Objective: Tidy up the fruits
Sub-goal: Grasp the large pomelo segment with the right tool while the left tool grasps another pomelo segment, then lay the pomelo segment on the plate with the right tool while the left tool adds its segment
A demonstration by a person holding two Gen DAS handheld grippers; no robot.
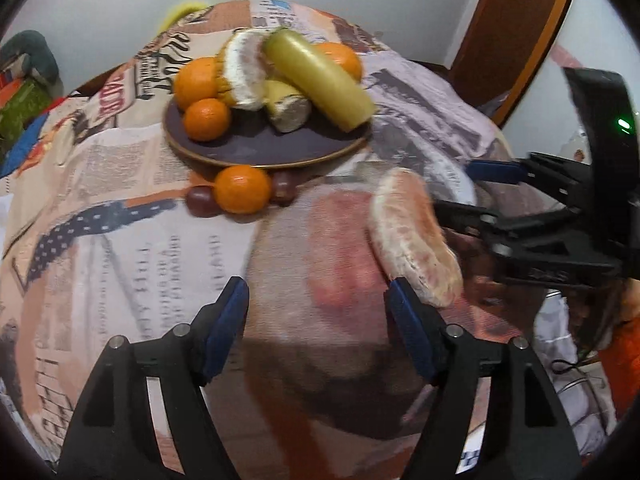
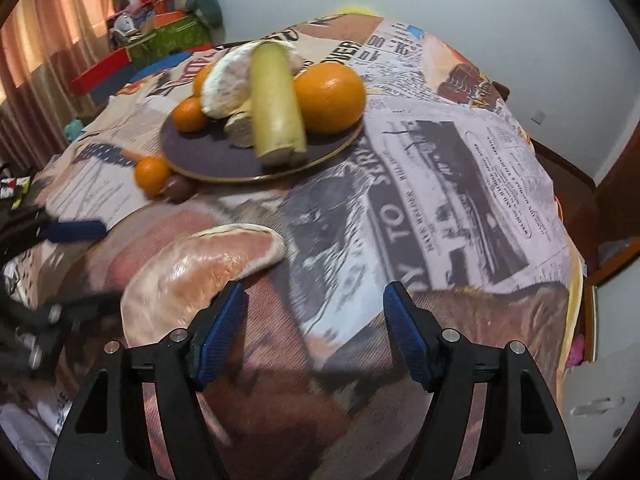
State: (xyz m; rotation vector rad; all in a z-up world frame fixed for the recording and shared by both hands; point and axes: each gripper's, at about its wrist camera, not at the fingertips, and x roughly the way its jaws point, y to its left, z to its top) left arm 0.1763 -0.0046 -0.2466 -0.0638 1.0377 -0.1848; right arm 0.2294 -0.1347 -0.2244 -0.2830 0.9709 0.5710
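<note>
A dark round plate [image 1: 256, 152] [image 2: 208, 160] on the newspaper-print tablecloth holds oranges [image 1: 206, 118] [image 2: 330, 96], a peeled pomelo piece [image 1: 246, 70] [image 2: 226, 84] and a long yellow-green fruit [image 1: 320, 80] [image 2: 276, 104]. One small orange [image 1: 242, 189] [image 2: 152, 174] and dark grapes [image 1: 202, 200] [image 2: 178, 188] lie on the cloth by the plate's near rim. A pink peeled pomelo wedge [image 1: 416, 236] [image 2: 192, 276] lies nearer, between both grippers. My left gripper [image 1: 318, 332] is open, the wedge beside its right finger. My right gripper [image 2: 314, 336] [image 1: 460, 188] is open, the wedge beside its left finger.
The table edge drops off at the right near a wooden door frame [image 1: 516, 32]. Boxes and clutter [image 2: 152, 40] stand beyond the table at the back left, by a curtain [image 2: 48, 40]. A white wall lies behind.
</note>
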